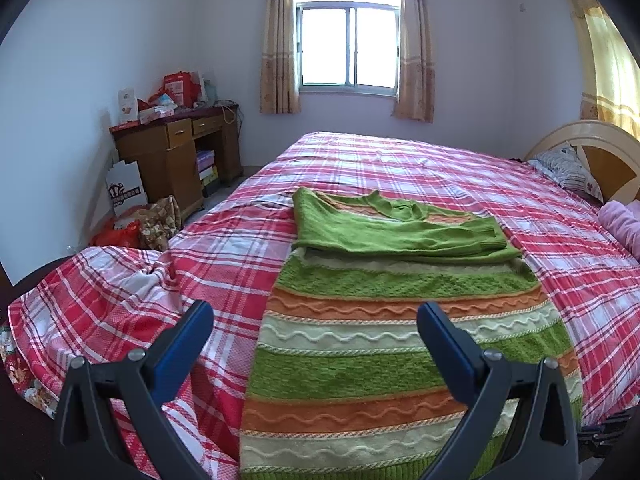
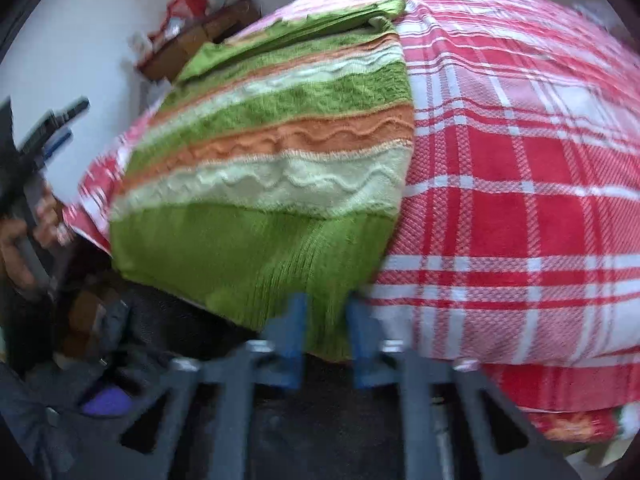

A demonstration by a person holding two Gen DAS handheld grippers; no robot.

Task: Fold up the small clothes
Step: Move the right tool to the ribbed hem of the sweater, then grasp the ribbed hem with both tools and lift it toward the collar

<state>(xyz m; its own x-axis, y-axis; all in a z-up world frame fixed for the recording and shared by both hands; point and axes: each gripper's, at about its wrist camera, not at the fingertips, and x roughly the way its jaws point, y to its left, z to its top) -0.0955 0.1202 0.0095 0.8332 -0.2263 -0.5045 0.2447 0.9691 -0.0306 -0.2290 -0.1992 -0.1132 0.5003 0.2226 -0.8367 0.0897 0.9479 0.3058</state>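
A green, orange and cream striped knit sweater lies flat on the red plaid bed, its green sleeves folded across the top. My left gripper is open and empty, held above the sweater's lower left part. In the blurred right wrist view the sweater hangs over the bed's near edge. My right gripper is nearly closed on the sweater's green ribbed hem, which runs between its blue fingers. The left gripper also shows in that view at the far left, held by a hand.
A wooden desk with boxes and bags stands by the far left wall. A window with curtains is behind the bed. A pillow and a pink cloth lie at the headboard on the right. Rumpled plaid bedding lies at the left.
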